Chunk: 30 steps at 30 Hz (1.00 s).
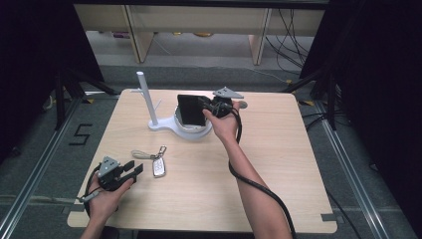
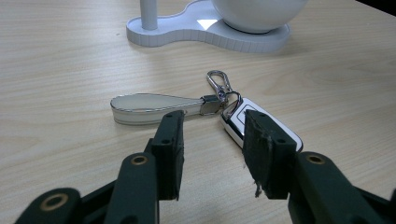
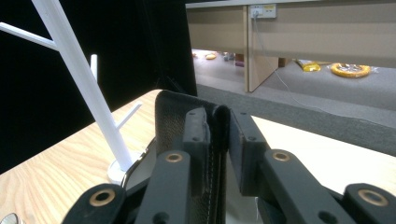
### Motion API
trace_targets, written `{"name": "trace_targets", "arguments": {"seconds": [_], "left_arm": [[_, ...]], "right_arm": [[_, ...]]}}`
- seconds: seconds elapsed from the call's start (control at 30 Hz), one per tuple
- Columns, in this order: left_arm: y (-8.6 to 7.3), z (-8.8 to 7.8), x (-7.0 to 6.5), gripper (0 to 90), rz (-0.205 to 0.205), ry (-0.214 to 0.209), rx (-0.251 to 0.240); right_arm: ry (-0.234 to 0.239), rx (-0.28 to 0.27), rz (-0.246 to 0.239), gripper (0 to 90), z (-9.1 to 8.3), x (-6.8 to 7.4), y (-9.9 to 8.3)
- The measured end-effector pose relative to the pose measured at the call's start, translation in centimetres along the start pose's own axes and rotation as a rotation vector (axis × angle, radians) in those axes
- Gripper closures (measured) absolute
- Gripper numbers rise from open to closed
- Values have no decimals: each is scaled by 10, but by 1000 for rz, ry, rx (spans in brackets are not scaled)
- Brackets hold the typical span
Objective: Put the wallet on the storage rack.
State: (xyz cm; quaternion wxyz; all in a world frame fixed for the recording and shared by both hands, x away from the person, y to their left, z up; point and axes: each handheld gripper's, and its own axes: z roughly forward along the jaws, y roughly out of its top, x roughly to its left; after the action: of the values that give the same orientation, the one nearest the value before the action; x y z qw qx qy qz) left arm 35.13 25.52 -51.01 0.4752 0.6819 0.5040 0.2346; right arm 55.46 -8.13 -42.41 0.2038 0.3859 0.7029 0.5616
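Over on the far side of the table, the right gripper is up at the white stand, and it has a black wallet between its jaws. In the right gripper view the two black jaws sit either side of the wallet's folded edge, pads against the leather, so that is a grip on it, with the jaws spread only as far as the wallet's thickness. The wallet stands upright over the round bowl at one end of the stand; whether its lower edge rests in the bowl is hard to say, since the hand and the wallet itself cover that spot. The stand's thin post with its side pegs rises just beside the wallet (white, plain, tilted in that view because the camera is tilted).

Down at the near left corner, the left gripper lies low to the table in the person's left hand. Its jaws stand apart with nothing between them, as the left gripper view makes plain: bare wood shows in the gap. Just ahead of those jaws lies a car key fob, flat on the table, joined through a metal clasp to a pale looped strap. From above, the fob sits just beside the tips of the left gripper, not touching them, and well apart from the stand.
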Motion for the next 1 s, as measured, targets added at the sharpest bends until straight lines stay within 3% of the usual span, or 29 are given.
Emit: {"name": "trace_targets", "arguments": {"seconds": [0.13,0.27,0.37,0.4,0.47,0.6,0.77,0.8,0.97,1.0], "left_arm": [[0,0,0,578,-2,-2,-2],[0,0,0,577,0,-1,1],[0,0,-1,577,1,-2,3],[0,0,-1,577,0,-2,2],[0,0,-1,577,0,-1,2],[0,0,-1,578,1,-2,4],[0,1,-1,577,2,-4,5],[0,1,0,577,2,-5,5],[0,1,-1,577,0,0,9],[-1,1,0,577,0,-4,8]], "right_arm": [[-4,20,-22,775,0,-1,1],[-9,81,-47,750,1,-2,1],[-18,98,-37,751,0,-1,-1],[-13,100,-68,757,0,-4,0],[-15,97,-85,784,0,-3,1],[10,139,-83,817,-3,-1,6],[32,130,-101,830,-3,-2,7],[50,133,-62,834,-5,0,7],[47,119,-66,838,-6,0,5],[53,91,-64,838,-5,0,4]]}}
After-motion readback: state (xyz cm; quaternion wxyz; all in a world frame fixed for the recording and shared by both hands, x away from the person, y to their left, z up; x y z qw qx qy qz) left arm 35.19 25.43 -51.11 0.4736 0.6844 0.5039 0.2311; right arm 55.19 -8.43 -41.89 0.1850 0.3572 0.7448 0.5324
